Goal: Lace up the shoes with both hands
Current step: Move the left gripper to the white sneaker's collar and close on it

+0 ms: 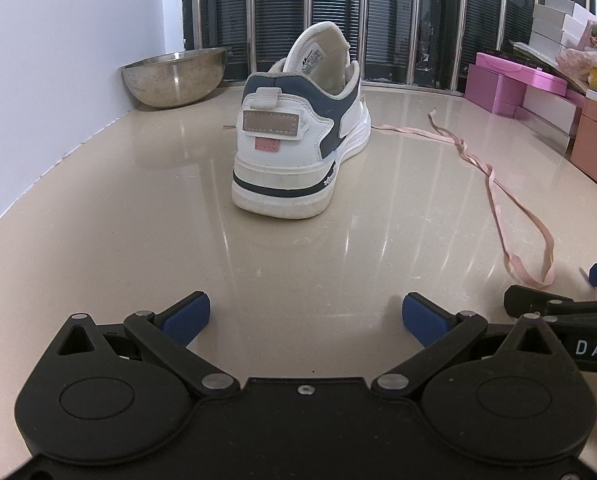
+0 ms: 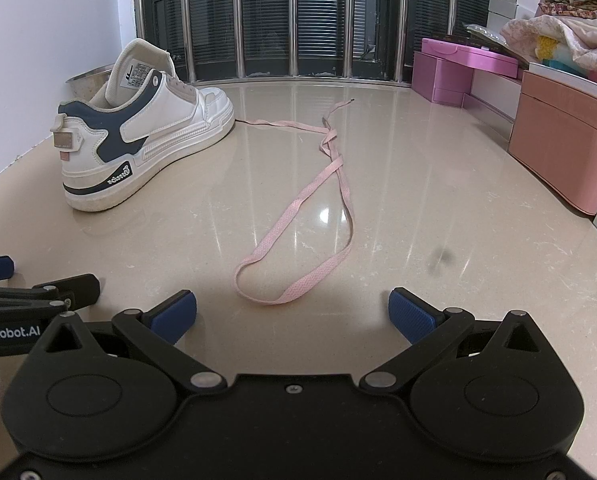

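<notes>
A white and navy sneaker [image 1: 298, 136] stands on the beige table with its heel toward me and no lace in its eyelets; it appears at the left of the right wrist view too, sneaker [image 2: 146, 132]. A loose pink shoelace [image 2: 310, 216] lies in a long loop to the right of the shoe, also visible in the left wrist view as the shoelace [image 1: 498, 200]. My left gripper [image 1: 306, 316] is open and empty, well short of the heel. My right gripper [image 2: 292, 314] is open and empty, just short of the lace's near loop.
A steel bowl [image 1: 174, 76] sits at the back left by the wall. Pink boxes [image 2: 466, 70], a salmon box [image 2: 566, 160], white boxes and folded cloth [image 2: 566, 28] line the right side. Window bars [image 2: 294, 20] close off the back edge of the table [image 2: 418, 200].
</notes>
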A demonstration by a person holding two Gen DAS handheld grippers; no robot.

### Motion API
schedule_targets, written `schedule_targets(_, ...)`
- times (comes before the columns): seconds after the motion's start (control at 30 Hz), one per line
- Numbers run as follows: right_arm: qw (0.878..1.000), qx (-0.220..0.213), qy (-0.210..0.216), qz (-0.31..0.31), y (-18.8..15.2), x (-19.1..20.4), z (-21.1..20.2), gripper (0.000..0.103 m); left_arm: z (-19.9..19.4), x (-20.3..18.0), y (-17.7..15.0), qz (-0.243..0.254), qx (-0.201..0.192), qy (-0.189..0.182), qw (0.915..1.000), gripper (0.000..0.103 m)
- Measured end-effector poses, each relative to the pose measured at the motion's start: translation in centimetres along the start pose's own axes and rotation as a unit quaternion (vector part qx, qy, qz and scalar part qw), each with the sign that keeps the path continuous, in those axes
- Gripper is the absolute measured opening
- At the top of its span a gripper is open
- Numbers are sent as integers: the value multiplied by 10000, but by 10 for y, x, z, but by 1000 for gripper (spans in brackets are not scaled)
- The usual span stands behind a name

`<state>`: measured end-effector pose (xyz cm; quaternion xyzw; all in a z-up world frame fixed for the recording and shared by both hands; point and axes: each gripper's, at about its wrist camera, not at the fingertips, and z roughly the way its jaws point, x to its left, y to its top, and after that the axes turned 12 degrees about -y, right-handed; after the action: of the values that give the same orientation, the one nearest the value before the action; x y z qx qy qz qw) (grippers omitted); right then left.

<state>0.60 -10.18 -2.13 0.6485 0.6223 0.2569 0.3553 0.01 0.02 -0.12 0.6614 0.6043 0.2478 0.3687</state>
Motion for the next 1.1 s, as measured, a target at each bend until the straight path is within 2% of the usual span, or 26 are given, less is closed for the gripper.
schedule_targets(0.13, 10000, 3, 6, 8, 0, 0, 0, 103, 1, 1, 6, -7, 177, -66, 9998, 103)
schedule_targets(0.17, 10000, 3, 6, 9, 0, 0, 0, 103, -2, 3, 8, -108, 228, -140, 9996, 101)
schedule_targets(0.2, 10000, 4, 5, 9, 0, 0, 1, 103, -6, 6, 11, -230, 261, -219, 9992, 93)
schedule_targets(0.27, 10000, 4, 6, 10, 0, 0, 1, 103, -24, 15, 20, -670, -102, -349, 9971, 81)
schedule_targets(0.3, 10000, 4, 6, 10, 0, 0, 1, 103, -34, 20, 27, -843, -349, -398, 9950, 81)
schedule_targets(0.43, 10000, 3, 5, 9, 0, 0, 1, 103, -47, 40, 79, -731, -825, -385, 9932, 80)
schedule_targets(0.47, 10000, 3, 6, 9, 0, 1, 1, 103, -41, 44, 95, -616, -870, -343, 9937, 67)
schedule_targets(0.5, 10000, 3, 5, 9, 0, 1, 1, 103, -34, 48, 111, -482, -908, -312, 9942, 43)
schedule_targets(0.57, 10000, 3, 6, 9, 0, 1, 1, 103, -9, 58, 144, -280, -879, -162, 9956, 21)
schedule_targets(0.63, 10000, 4, 9, 11, 0, 1, 1, 103, 24, 57, 166, -37, -582, -107, 9982, 20)
schedule_targets(0.7, 10000, 5, 12, 15, 0, 1, 1, 103, 54, 55, 180, 112, -252, -300, 9992, 21)
schedule_targets(0.8, 10000, 6, 16, 21, 0, 0, 1, 103, 74, 52, 184, 434, -187, -522, 9975, 21)
schedule_targets(0.97, 10000, 6, 19, 24, 0, 1, 0, 103, 83, 38, 170, 1213, -92, -400, 9918, 22)
schedule_targets(1.03, 10000, 6, 20, 24, -1, 1, 0, 103, 89, 41, 171, 1157, -33, -290, 9929, 22)
schedule_targets(1.1, 10000, 6, 21, 24, -1, 1, 0, 103, 91, 44, 173, 992, -11, -395, 9943, 23)
